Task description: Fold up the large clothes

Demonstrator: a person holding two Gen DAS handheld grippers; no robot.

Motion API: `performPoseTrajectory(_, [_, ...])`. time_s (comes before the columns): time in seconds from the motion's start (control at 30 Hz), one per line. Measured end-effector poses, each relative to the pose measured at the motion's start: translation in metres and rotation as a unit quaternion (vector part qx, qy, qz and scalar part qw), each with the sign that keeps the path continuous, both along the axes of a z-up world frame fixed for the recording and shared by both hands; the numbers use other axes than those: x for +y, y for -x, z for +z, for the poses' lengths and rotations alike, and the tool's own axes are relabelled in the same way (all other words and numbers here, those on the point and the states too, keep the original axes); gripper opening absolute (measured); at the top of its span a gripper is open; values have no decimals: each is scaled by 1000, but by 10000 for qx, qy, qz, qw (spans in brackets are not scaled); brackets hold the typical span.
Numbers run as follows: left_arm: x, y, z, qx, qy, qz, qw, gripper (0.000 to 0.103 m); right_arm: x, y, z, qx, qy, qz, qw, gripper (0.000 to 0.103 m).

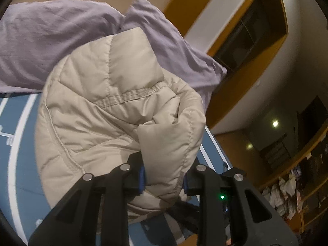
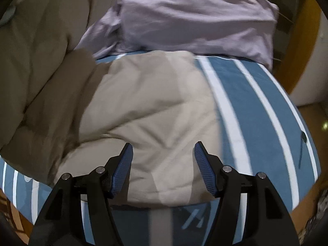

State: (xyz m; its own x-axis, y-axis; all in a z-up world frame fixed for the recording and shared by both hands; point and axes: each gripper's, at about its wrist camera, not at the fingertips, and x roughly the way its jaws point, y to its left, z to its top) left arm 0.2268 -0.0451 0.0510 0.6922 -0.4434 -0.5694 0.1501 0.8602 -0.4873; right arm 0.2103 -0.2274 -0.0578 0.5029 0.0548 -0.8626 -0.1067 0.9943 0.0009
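Across the blue-and-white striped bed (image 2: 256,94), the beige puffer jacket (image 2: 147,106) lies partly spread toward the lilac pillows (image 2: 194,14) at its head edge. The left gripper (image 1: 164,179) is clamped on a thick bunch of the jacket's quilted fabric, lifted clear. The right gripper (image 2: 163,168) hovers over the jacket, jaws apart and empty. The slick, puffy bunch could slip from the left grip, undoing the fold.
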Motion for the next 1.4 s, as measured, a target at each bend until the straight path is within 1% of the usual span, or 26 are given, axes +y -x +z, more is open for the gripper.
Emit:
performPoseTrajectory(0.17, [-35,-13,-19,230,-130,-325,9991,26,-37,3,0,35,3,-477,9989,64])
performPoseTrajectory(0.3, [-65,-26,-35,407,-295,-549,9972,26,-56,5,0,50,-4,-715,9974,64])
performPoseTrajectory(0.53, [-119,-42,-69,803,-623,-944,9903,26,-85,14,-1,60,33,-1053,9944,64])
performPoseTrajectory(0.7, [-139,-44,-73,843,-983,-1041,9861,28,-104,20,-1,79,-18,-1278,9918,64])
performPoseTrajectory(0.77, [-145,-45,-69,795,-1157,-1036,9847,34,-109,21,1,61,-50,-1335,9910,64])
performPoseTrajectory(0.8, [-145,-44,-66,778,-1202,-1020,9844,36,-110,21,3,44,-64,-1355,9908,64])
performPoseTrajectory(0.87, [-146,-41,-60,714,-1306,-1005,9837,47,-112,20,7,9,-86,-1366,9906,64])
performPoseTrajectory(0.9, [-145,-38,-55,670,-1355,-1000,9834,50,-112,19,11,-29,-111,-1361,9906,64])
performPoseTrajectory(0.93, [-144,-37,-51,632,-1383,-998,9833,55,-112,19,14,-58,-131,-1355,9907,64])
performPoseTrajectory(1.07, [-132,-23,-24,308,-1583,-897,9828,69,-106,14,32,-259,-248,-1265,9913,64])
performPoseTrajectory(1.13, [-124,-18,-13,184,-1617,-810,9833,72,-99,9,45,-387,-329,-1148,9921,64])
performPoseTrajectory(1.27, [-90,-13,8,-10,-1658,-395,9854,76,-82,-3,68,-603,-533,-851,9931,64])
performPoseTrajectory(1.33, [-70,-17,10,24,-1719,-142,9850,76,-71,-9,79,-705,-643,-672,9932,64])
performPoseTrajectory(1.37, [-55,-22,7,106,-1741,51,9847,76,-64,-12,84,-739,-702,-569,9932,64])
performPoseTrajectory(1.4, [-48,-25,5,149,-1754,146,9843,76,-57,-15,88,-760,-752,-457,9932,64])
